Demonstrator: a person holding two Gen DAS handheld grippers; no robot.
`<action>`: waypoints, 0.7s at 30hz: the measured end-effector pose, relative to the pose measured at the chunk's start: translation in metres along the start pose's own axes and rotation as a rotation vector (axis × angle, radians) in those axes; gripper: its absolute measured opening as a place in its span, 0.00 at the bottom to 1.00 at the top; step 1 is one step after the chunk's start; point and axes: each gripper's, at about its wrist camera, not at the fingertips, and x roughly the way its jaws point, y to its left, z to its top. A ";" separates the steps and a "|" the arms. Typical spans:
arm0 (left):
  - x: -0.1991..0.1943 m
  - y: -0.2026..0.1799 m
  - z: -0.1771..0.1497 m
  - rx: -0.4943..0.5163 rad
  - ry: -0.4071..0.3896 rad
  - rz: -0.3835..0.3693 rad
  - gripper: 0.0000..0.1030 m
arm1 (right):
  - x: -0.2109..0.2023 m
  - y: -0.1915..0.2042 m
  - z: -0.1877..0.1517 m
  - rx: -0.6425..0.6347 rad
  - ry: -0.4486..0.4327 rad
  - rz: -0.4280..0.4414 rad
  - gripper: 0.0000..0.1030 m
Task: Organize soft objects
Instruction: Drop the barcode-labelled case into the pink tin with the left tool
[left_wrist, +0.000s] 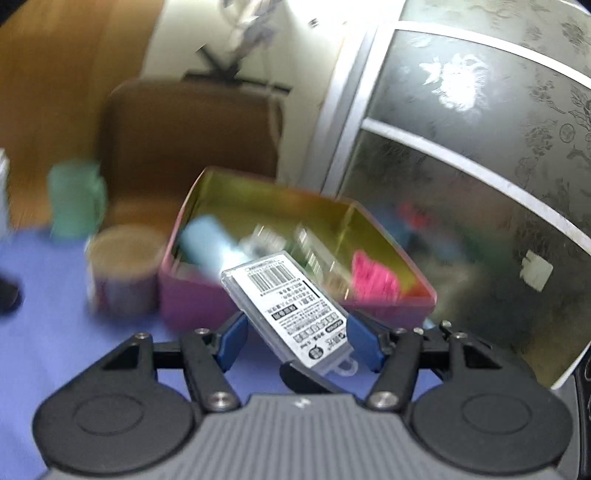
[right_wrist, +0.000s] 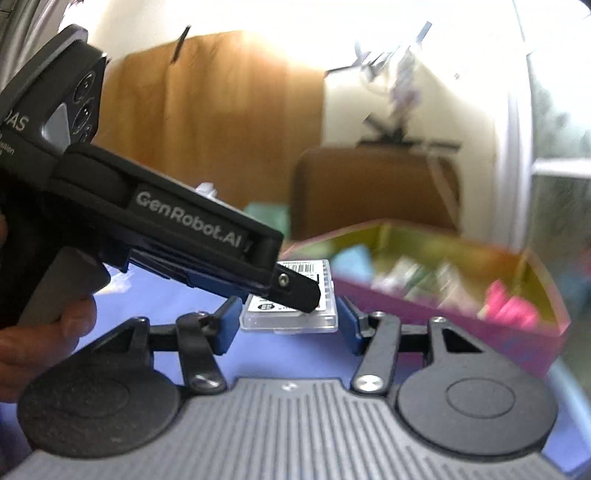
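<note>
A clear plastic case with a white barcode label (left_wrist: 291, 308) sits tilted between the blue pads of my left gripper (left_wrist: 297, 338), above the blue tablecloth and just in front of a pink tin box (left_wrist: 188, 299). The tin holds a light blue item (left_wrist: 207, 245), a pink soft item (left_wrist: 375, 278) and other blurred pieces. In the right wrist view the same case (right_wrist: 291, 314) lies between the pads of my right gripper (right_wrist: 290, 326), whose jaws stand apart around it. The left gripper's body (right_wrist: 173, 229) reaches in from the left, its fingertip over the case.
A green cup (left_wrist: 75, 197) and a round container (left_wrist: 123, 269) stand left of the tin on the blue tablecloth (left_wrist: 55, 332). A brown chair (left_wrist: 192, 147) is behind. A patterned glass door (left_wrist: 480, 166) stands at the right.
</note>
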 end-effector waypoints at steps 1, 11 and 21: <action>0.009 -0.004 0.008 0.015 -0.010 -0.005 0.58 | 0.004 -0.007 0.003 0.004 -0.009 -0.022 0.57; 0.093 0.000 0.041 -0.043 0.073 0.051 0.81 | 0.088 -0.095 0.027 0.268 0.200 -0.041 0.57; 0.054 0.036 0.043 -0.126 -0.034 0.090 0.84 | 0.136 -0.111 0.037 0.197 0.349 -0.239 0.58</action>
